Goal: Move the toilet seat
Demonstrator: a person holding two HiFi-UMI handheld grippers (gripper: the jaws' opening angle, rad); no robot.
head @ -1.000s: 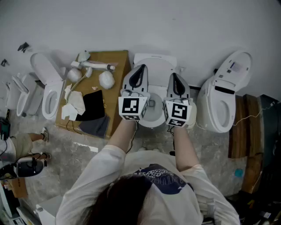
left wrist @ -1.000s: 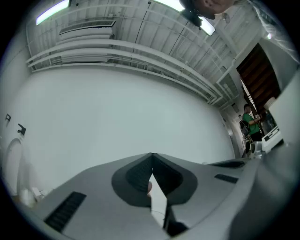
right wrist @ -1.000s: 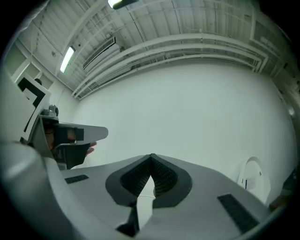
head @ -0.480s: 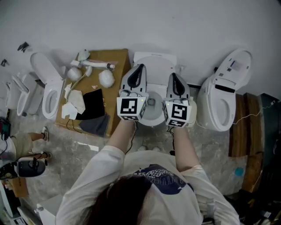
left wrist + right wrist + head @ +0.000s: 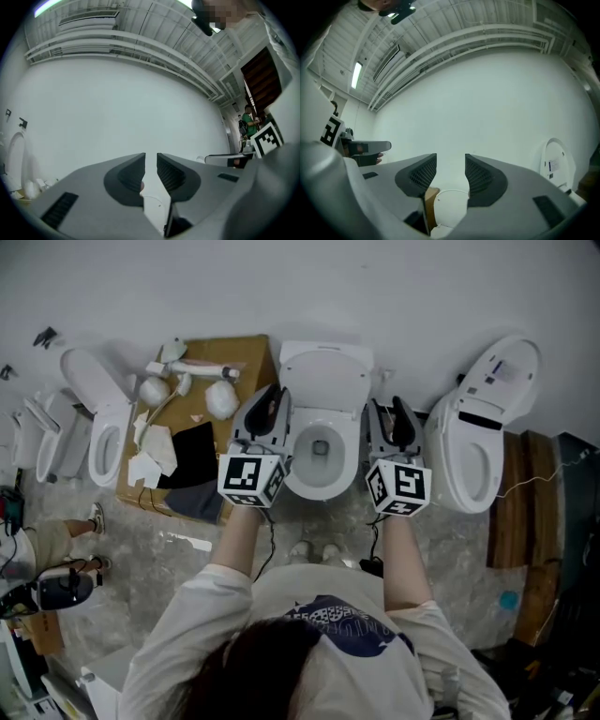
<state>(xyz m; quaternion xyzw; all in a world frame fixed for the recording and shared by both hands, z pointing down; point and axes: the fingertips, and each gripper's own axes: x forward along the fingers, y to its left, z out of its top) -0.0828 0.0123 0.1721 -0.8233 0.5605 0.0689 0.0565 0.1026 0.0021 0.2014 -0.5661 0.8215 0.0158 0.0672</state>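
A white toilet (image 5: 322,470) stands against the wall in the head view, its seat and lid (image 5: 325,376) raised over the open bowl. My left gripper (image 5: 265,401) is just left of the bowl and touches nothing. Its jaws are opening, with a narrow gap and nothing between them (image 5: 151,164); only white wall lies ahead. My right gripper (image 5: 395,414) is off the bowl's right side, apart from it. Its jaws (image 5: 451,166) are also opening, wider, with nothing between the pads. The white lid (image 5: 450,206) shows below them.
A second white toilet (image 5: 476,451) with a raised lid stands close on the right. A third toilet (image 5: 99,432) is at the left. Brown cardboard (image 5: 248,357) with white parts and a black cloth (image 5: 195,457) lies left of the bowl. Wooden planks (image 5: 522,512) lie at far right.
Both grippers have come off the middle of the bowl and moved apart, the left one leftward and the right one rightward. The bowl now shows open between them.
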